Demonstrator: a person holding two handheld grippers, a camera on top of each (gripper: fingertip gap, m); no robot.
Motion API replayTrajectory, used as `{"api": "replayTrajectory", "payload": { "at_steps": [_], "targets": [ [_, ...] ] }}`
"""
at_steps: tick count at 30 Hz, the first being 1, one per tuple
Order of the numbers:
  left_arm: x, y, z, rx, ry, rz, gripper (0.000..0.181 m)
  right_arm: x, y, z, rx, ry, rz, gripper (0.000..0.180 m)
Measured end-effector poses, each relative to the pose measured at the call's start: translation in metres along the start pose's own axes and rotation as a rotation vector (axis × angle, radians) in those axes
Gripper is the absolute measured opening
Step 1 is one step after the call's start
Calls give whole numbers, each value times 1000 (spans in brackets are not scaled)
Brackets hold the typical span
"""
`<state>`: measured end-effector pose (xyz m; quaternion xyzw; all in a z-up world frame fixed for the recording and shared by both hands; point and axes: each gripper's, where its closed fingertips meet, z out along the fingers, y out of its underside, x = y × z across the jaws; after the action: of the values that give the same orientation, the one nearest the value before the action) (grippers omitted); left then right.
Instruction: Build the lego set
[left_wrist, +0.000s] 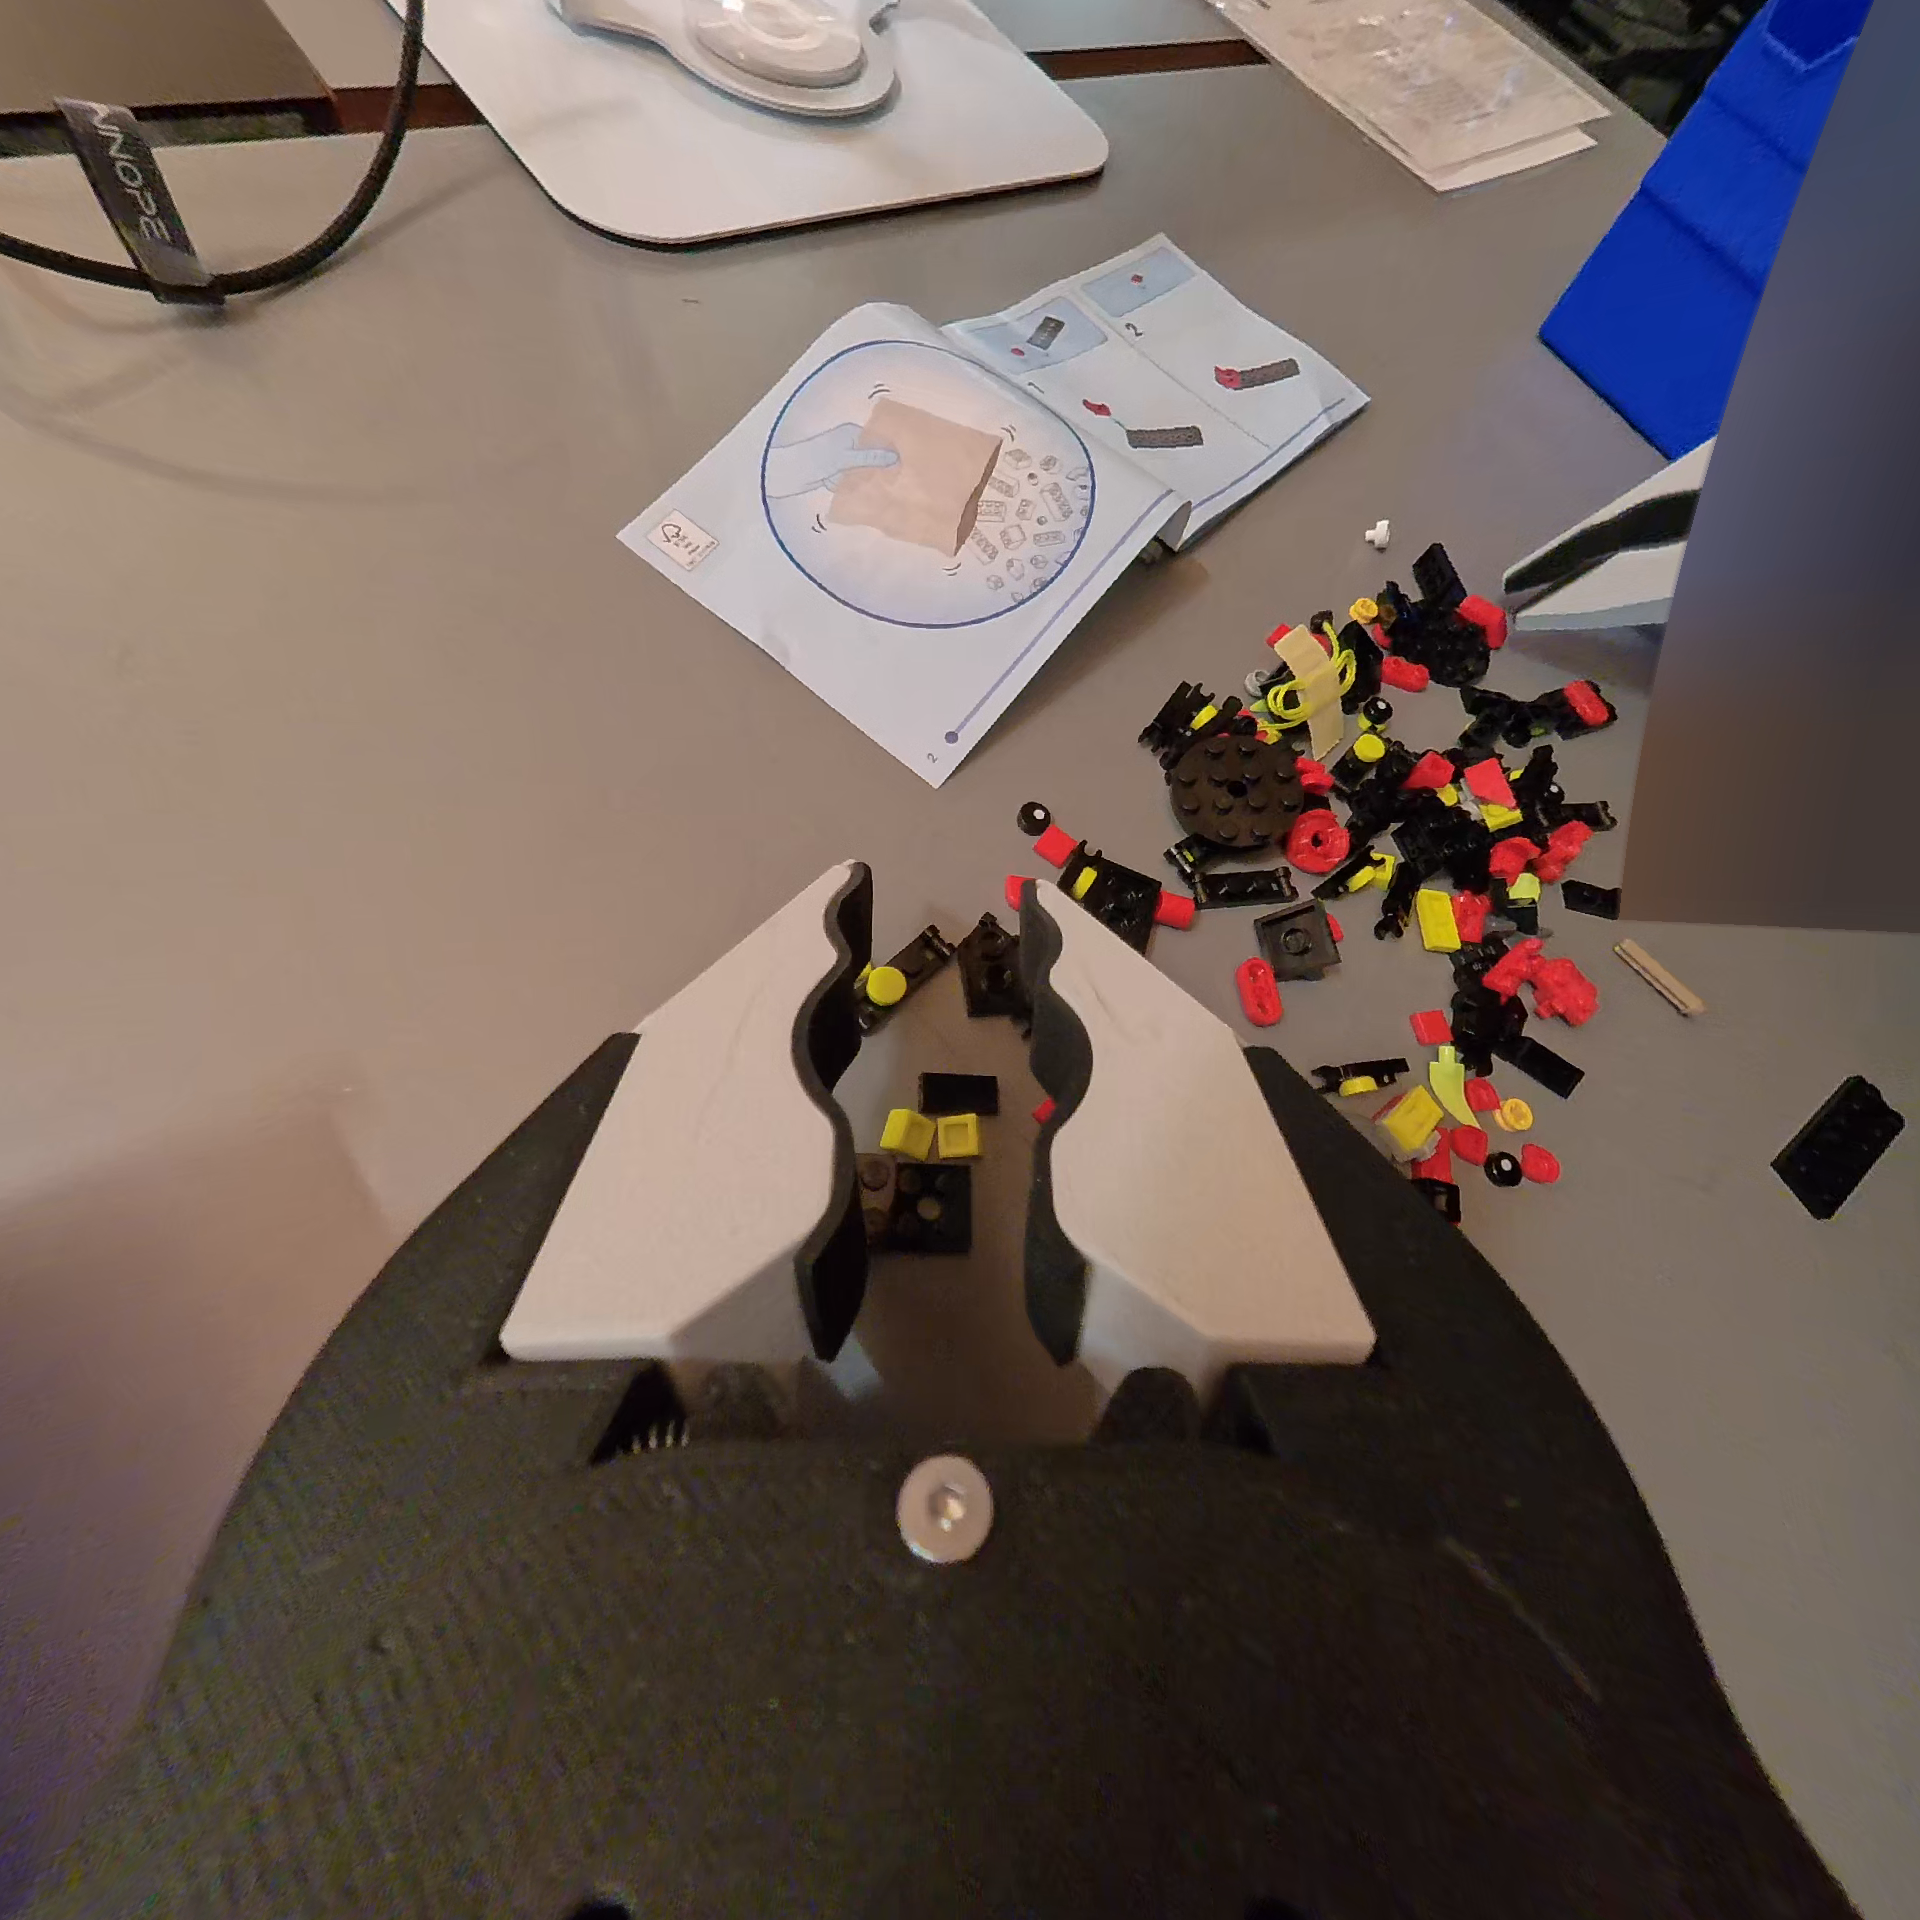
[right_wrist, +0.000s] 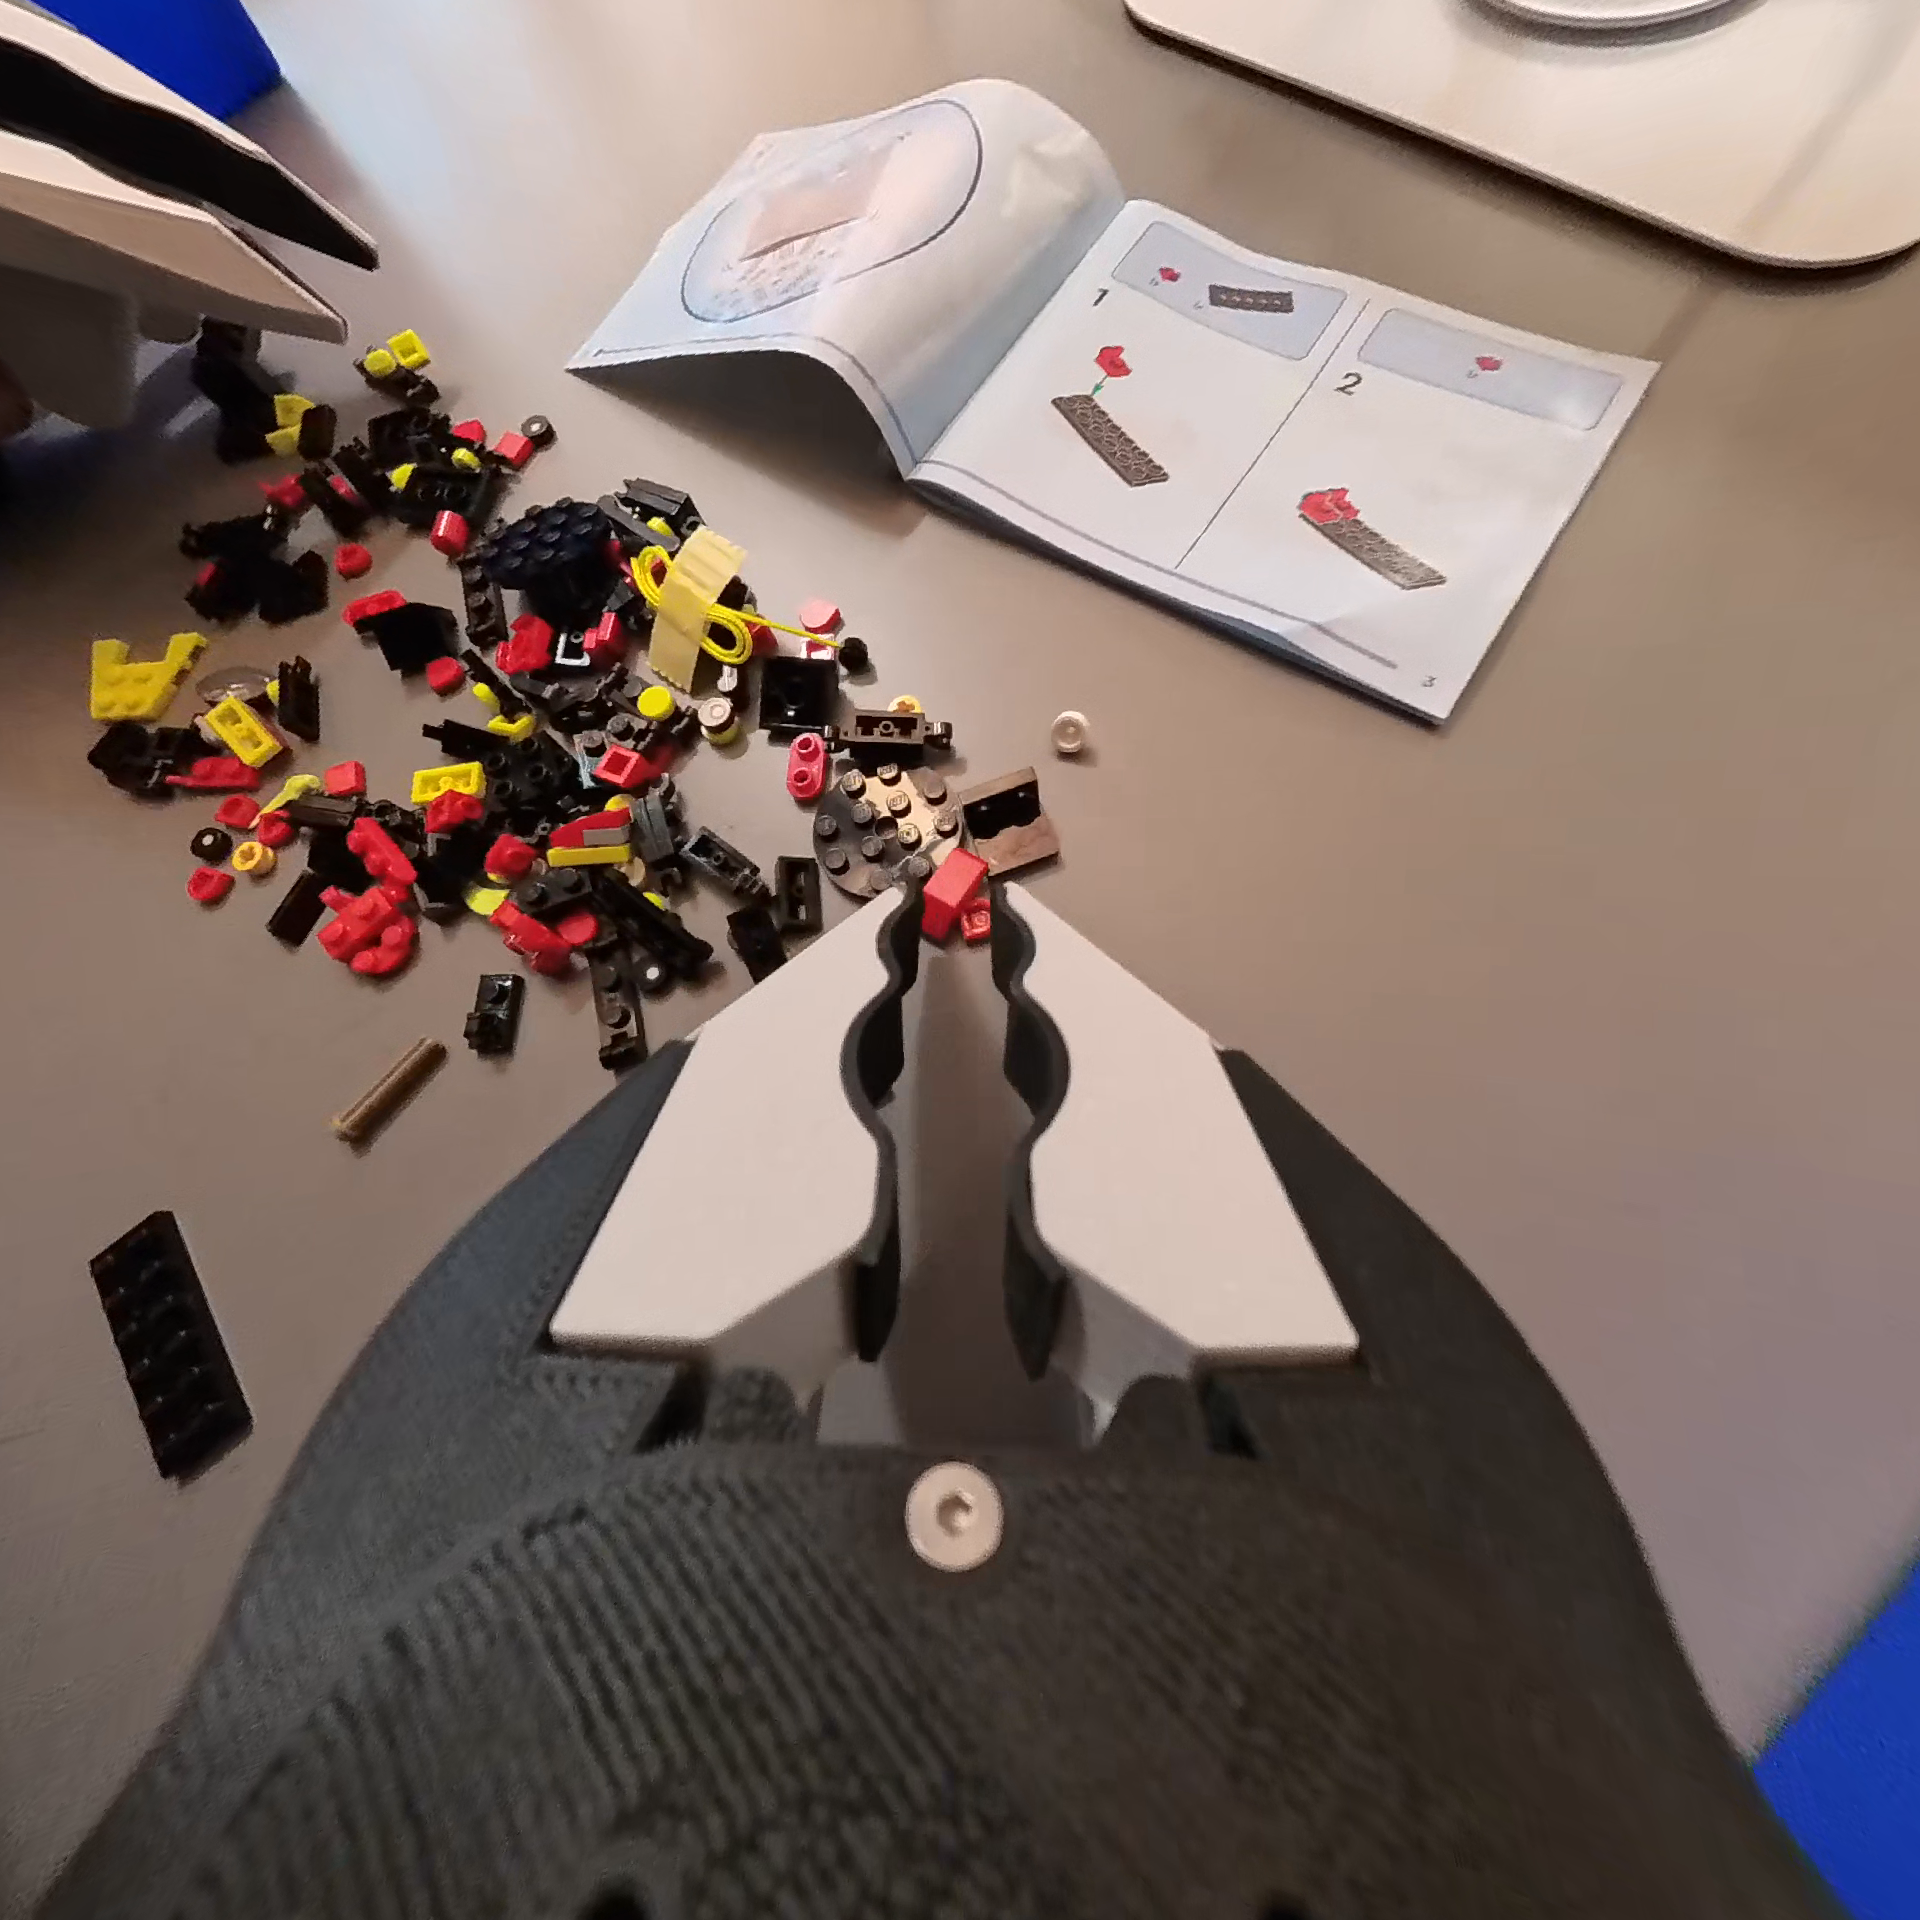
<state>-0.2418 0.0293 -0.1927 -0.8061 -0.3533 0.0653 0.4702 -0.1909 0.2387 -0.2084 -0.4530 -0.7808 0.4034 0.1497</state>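
The right gripper (right_wrist: 948, 902) has its fingertips closed in on a small red brick (right_wrist: 954, 888) at the near edge of the loose pile of pieces (right_wrist: 499, 727), beside a round black plate (right_wrist: 888, 826) and a dark square piece (right_wrist: 1010, 821). The brick sits tilted between the tips, a second tiny red piece (right_wrist: 977, 923) just under it. The tips appear to pinch it, though whether it is lifted clear of the grey table (right_wrist: 1351, 987) cannot be told.

The left gripper (left_wrist: 940, 894) hovers over the other side of the pile with its fingers apart and nothing between them; small yellow tiles (left_wrist: 930, 1132) and black bits lie on the table below the gap.

The open instruction booklet (right_wrist: 1195, 416) pictures a red piece going onto one end of a long dark plate (its first two steps, by the drawings). The long black plate (right_wrist: 166, 1340) that seems to match lies alone on the table, well apart from the pile, to the left of the right gripper and nearer the camera than its tips. In the left wrist view the same plate (left_wrist: 1839, 1143) lies far to the right, off beyond the pile.

So the coming move likely turns on this: the plate lies back and left of the right fingers, its long axis running roughly along the gripper's own direction, slightly slanted. The right gripper looks nearer to it. Pressing the brick on would probably call for the left gripper to steady the plate first, since a lone plate could slide.
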Motion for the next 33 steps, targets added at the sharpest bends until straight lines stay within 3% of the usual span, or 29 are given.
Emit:
{"api": "replayTrajectory", "payload": {
  "at_steps": [23, 33],
  "targets": [
    [0, 1, 1, -8, 0, 4, 27, -7, -13, -4, 76, -42, -8, 9],
    [1, 1, 1, -10, 2, 5, 27, -61, -21, -5, 119, -247, -193, 2]
  ]
}}
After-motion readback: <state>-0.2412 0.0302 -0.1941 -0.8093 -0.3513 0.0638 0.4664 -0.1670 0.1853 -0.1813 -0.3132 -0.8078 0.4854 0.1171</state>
